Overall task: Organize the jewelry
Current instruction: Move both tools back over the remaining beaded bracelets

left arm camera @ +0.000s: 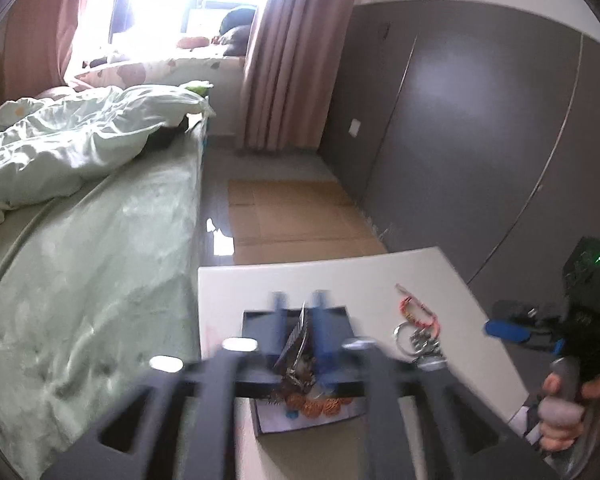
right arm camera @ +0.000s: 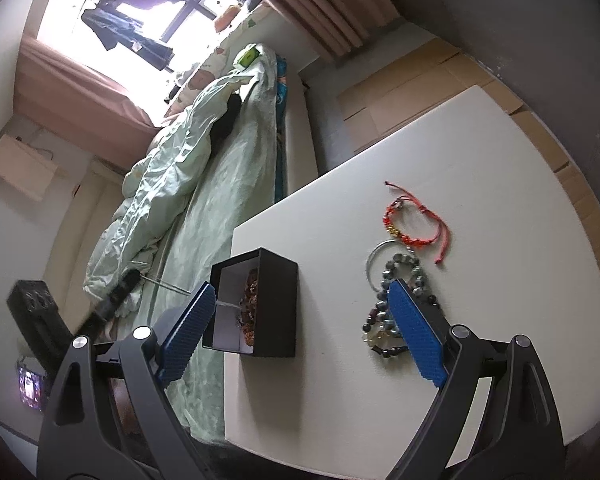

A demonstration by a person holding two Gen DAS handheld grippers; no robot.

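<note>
The left tool [left arm camera: 300,312] hovers over the black box [right arm camera: 256,304] on the white tabletop [right arm camera: 500,160], its jaws partly apart with a dark brown bracelet [left arm camera: 296,356] hanging loose between them above the box. The right tool [right arm camera: 300,332] stands wide and empty, just beside the beaded bracelets [right arm camera: 404,280] and the red cord bracelet [right arm camera: 416,220] right of the box.

Desk [right arm camera: 480,152]: far half and right side bare, open to approach; black box [right arm camera: 278,308] upright at left edge, walls blocking level entry, open top free; red cord bracelet [right arm camera: 416,224], metal ring [right arm camera: 374,258] and bead strands [right arm camera: 404,280] clustered centre-right; bare strip between box and cluster; bed [right arm camera: 204,208] close along the left
</note>
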